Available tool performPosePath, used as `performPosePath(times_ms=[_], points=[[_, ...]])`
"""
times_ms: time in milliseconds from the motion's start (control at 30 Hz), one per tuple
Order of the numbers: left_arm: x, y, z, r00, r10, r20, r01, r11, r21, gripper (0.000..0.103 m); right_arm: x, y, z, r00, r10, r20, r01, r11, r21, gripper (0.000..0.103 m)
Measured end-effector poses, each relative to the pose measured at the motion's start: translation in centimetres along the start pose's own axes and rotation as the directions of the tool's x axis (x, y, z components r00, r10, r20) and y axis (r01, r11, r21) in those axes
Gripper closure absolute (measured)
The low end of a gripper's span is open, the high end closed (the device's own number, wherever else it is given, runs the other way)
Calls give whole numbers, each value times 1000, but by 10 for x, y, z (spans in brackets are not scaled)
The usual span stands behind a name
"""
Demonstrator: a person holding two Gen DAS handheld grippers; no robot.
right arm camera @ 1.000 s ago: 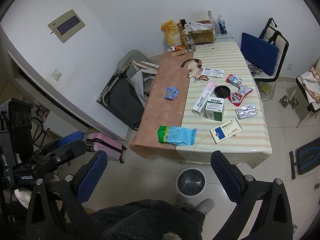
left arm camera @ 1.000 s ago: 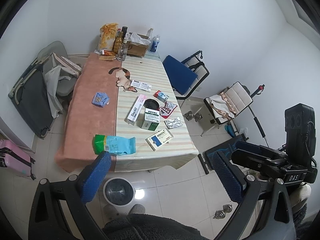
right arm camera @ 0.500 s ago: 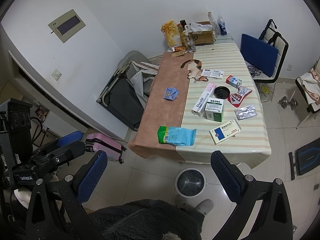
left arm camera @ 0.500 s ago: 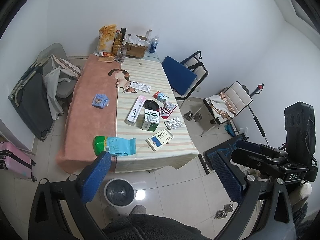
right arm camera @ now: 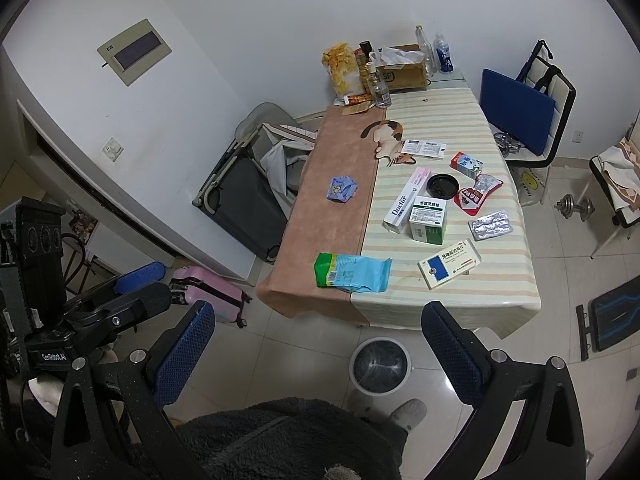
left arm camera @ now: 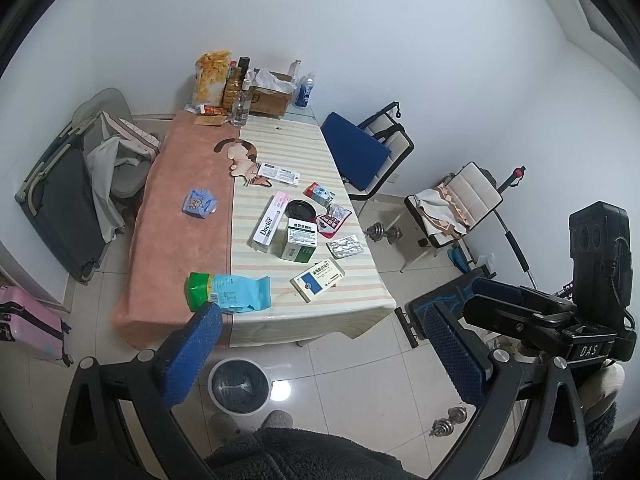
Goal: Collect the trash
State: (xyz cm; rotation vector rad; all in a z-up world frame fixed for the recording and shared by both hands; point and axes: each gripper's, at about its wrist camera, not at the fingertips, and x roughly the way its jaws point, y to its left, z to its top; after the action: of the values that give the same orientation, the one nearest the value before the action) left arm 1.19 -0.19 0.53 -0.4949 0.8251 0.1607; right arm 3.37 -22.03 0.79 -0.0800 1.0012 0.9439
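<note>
Trash packets lie untouched on the table; both grippers, wide open and empty, barely shift, so collecting is not started.

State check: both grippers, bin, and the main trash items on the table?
left gripper: open, empty
right gripper: open, empty
trash bin: upright on floor at table's near end, lined, no lid
blue-green wrapper: torn open, flat near table edge
blister pack: flat on table
green medicine box: closed
</note>
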Motion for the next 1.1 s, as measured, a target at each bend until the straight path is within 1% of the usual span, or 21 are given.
performPosePath(times_ms=[533, 600, 633, 667, 700, 733, 767, 800, 833, 867, 933, 967, 1000, 1033, 1100], points=[[-1, 1, -5, 1000, -4, -3, 4, 1000, 2, 0, 1, 6, 5, 1000, -4, -1, 4, 1000, 5, 0], [0, 2, -5, 1000, 21, 4, -21, 1000, 14, 0, 0, 5, 6, 1000, -18, 9, 18, 1000, 18, 0], [2, 4, -7, 998, 56, 13, -57, 998, 28, 0, 3, 4, 5, 999, -34, 17, 34, 999, 28, 0], [6, 4, -7, 992, 120, 26, -122, 991, 48, 0, 5, 2, 5, 997, -65, 29, 64, 997, 45, 0], [12, 7, -7, 981, 187, 41, -190, 979, 67, 0, 7, -2, 5, 993, -111, 43, 108, 992, 66, 0], [20, 9, -6, 965, 256, 60, -260, 962, 85, 0, 9, -4, 5, 989, -141, 49, 136, 987, 81, 0], [31, 14, -5, 944, 322, 71, -328, 940, 100, 0, 13, -11, 6, 980, -189, 54, 182, 976, 115, 0], [39, 18, -5, 933, 353, 70, -359, 928, 105, 0, 17, -19, 6, 974, -220, 55, 211, 967, 144, 0], [50, 23, -5, 924, 377, 65, -383, 917, 113, 0, 22, -28, 7, 965, -256, 56, 243, 953, 180, 0], [66, 31, -5, 914, 402, 44, -405, 906, 122, 0, 26, -37, 8, 958, -281, 53, 265, 941, 209, 0], [90, 45, -5, 909, 417, 15, -415, 900, 131, 0, 38, -57, 8, 945, -326, 35, 306, 915, 262, 0], [100, 51, -7, 903, 429, 7, -425, 894, 139, 0, 48, -72, 8, 932, -362, 13, 342, 891, 300, 0], [117, 58, -7, 889, 457, -10, -450, 879, 155, 0, 58, -83, 9, 924, -383, -3, 364, 875, 321, 0], [133, 65, -8, 879, 476, -27, -464, 868, 174, 0, 68, -91, 10, 919, -393, -21, 377, 866, 329, 0], [160, 73, -9, 860, 506, -64, -483, 849, 217, 0, 97, -120, 8, 910, -404, -96, 409, 836, 365, 0]])
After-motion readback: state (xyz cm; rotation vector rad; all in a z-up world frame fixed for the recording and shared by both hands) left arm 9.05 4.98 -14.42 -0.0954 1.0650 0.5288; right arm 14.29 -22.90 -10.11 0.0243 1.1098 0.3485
